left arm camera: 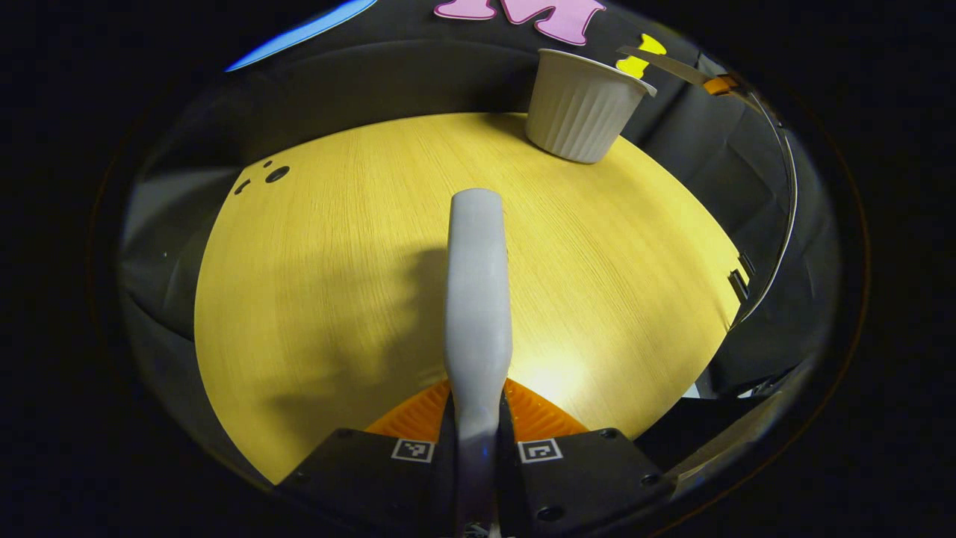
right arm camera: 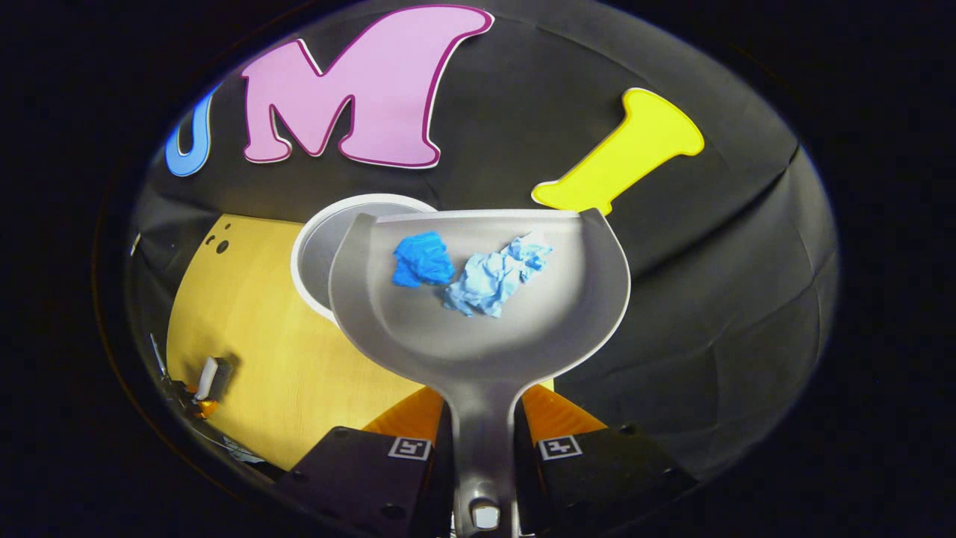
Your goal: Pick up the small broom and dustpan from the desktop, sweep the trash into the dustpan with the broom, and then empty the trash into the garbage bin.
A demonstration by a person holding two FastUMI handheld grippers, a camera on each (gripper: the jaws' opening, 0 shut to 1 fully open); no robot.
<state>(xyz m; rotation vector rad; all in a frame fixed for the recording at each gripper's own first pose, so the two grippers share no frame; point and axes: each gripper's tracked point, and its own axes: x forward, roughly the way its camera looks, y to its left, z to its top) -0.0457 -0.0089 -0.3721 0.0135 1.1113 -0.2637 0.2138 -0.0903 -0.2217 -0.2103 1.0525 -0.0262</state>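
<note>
left gripper (left arm camera: 478,441): clamped tight on the broom handle (left arm camera: 478,299), which sticks straight out ahead over the desk (left arm camera: 314,284)
bin (left arm camera: 582,104): far ahead, a bit right
right gripper (right arm camera: 482,448): squeezing the dustpan (right arm camera: 478,329) handle; dustpan ahead, partly over the bin (right arm camera: 321,254)
trash: dark blue wad (right arm camera: 422,259), pale blue wad (right arm camera: 493,276), both in the pan

No readable text or numbers; each claw (left arm camera: 476,448) (right arm camera: 484,447) carries 2 square coded tags (patterns, not words).
</note>
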